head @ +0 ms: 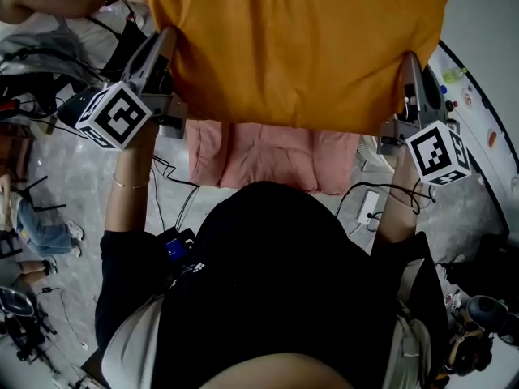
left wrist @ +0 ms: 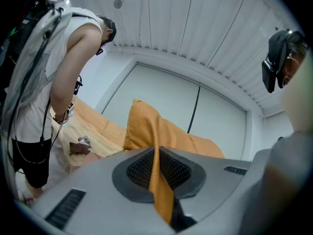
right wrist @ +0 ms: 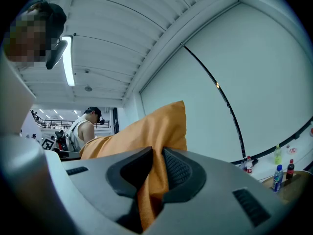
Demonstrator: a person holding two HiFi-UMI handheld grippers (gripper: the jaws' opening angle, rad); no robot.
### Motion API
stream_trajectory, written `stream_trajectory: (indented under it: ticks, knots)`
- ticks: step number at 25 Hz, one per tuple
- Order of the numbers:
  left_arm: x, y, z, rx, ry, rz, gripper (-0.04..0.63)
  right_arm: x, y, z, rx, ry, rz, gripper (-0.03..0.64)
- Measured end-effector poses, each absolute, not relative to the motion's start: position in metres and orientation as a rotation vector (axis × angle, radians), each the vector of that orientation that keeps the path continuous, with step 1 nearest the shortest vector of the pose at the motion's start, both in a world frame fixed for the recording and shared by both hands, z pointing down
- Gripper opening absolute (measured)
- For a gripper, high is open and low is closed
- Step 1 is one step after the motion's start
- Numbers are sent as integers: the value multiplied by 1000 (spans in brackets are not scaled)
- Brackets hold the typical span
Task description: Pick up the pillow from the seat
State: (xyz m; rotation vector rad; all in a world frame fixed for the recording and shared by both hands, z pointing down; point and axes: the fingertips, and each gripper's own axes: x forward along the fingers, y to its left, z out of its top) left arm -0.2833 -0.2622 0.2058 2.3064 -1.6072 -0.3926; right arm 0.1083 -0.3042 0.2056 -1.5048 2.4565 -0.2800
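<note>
Left gripper point(left wrist: 157, 166) and right gripper point(right wrist: 153, 179) fingers clamp the pillow point(head: 300, 47), apparently above a pink seat point(head: 259, 162).

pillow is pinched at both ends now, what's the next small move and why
Probably lift both grippers evenly a little higher. The left gripper and right gripper each have jaws shut on an edge of the orange pillow, which hangs between them, its lower edge overlapping the pink cloth below.

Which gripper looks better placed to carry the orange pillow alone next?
Probably the right gripper: its jaws clamp a thick bunch of the pillow, while the left gripper pinches only a thin fold.
</note>
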Motion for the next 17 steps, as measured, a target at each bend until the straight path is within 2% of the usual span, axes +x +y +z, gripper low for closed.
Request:
stream_trajectory:
  ticks: [17]
  knots:
    - [-280, -286, 198, 2311, -1566, -297, 34, 108, -326, 198, -1514, 2450, -320, 80]
